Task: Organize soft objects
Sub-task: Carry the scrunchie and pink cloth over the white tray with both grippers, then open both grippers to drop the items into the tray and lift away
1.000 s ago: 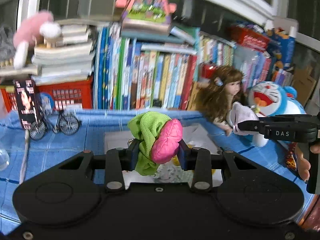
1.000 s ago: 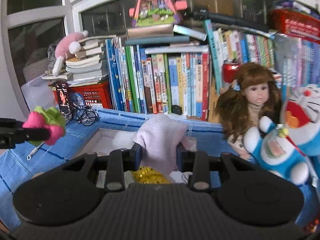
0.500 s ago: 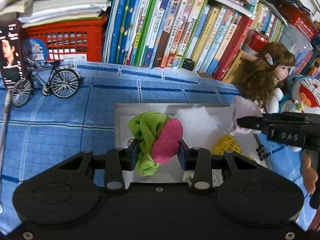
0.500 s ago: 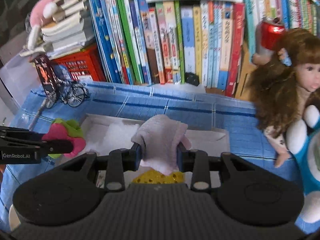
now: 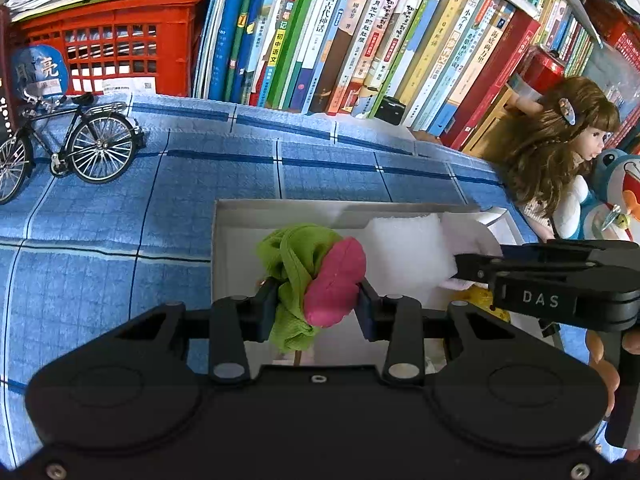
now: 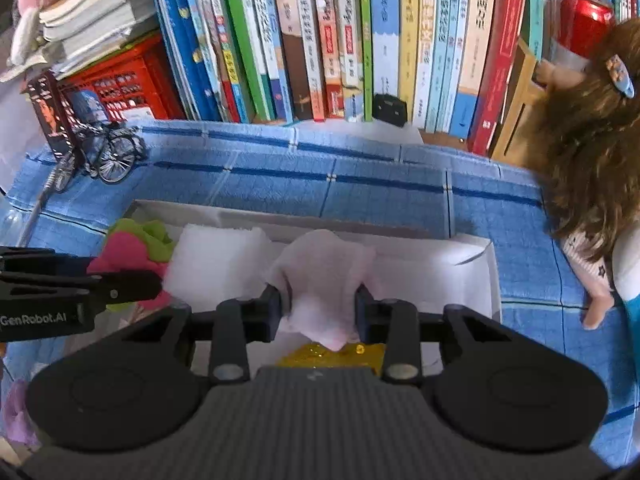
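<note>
both wrist views look steeply down, close over the white box (image 5: 224, 248) (image 6: 490, 276), sharing the book row (image 5: 360, 40) (image 6: 320, 40).

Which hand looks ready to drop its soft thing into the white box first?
Roughly equal, slightly the left: the left gripper holds its green-and-pink cloth over bare floor of the white box, while the right gripper's pale pink cloth hangs over a yellow item.

Blue checked tablecloth (image 5: 340, 168) before a packed row of upright books (image 5: 360, 40), red crate (image 5: 116, 48) alongside.
</note>
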